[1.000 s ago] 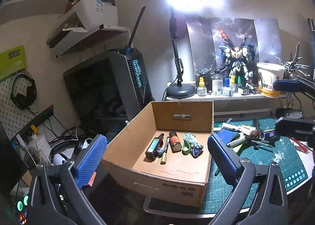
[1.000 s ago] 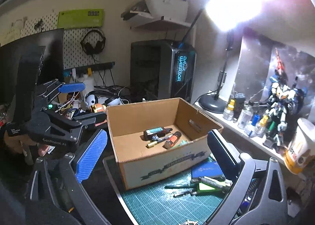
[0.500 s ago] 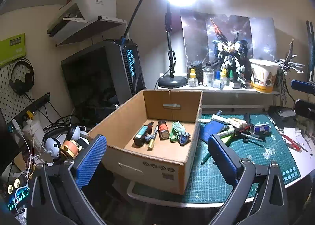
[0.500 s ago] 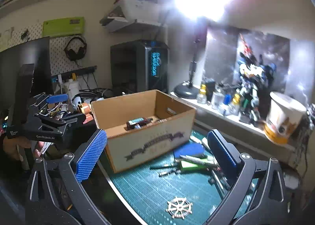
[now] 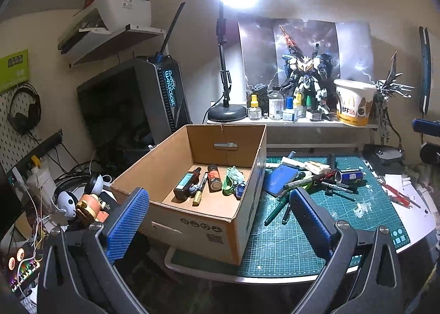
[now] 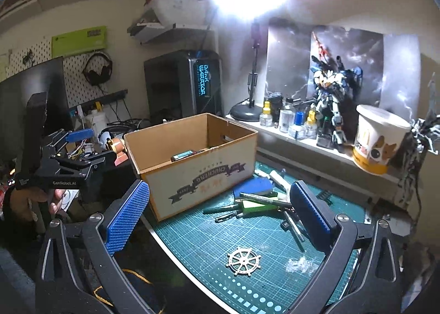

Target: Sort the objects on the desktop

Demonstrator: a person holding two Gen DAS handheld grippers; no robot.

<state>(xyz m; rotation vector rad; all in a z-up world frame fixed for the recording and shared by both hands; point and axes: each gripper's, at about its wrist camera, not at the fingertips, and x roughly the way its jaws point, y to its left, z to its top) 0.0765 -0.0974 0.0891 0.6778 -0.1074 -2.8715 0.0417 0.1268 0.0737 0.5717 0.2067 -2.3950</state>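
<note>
At the far left of the right wrist view the left gripper hangs beside the cardboard box, its blue pads spread apart with nothing between them, a hand wrapped round its grip. The box fills the frame's centre, and inside it, in the left wrist view, a dark bottle, a gold marker and a brown can lie side by side. Right of the box, on the green cutting mat, sits the unsorted heap: a blue pad and a bundle of pens, their long axes running left to right across the frame. The right gripper is also open and empty, and the pens lie just ahead between its fingers, so I judge it the nearer tool. A wooden ship's wheel lies lower centre.
</note>
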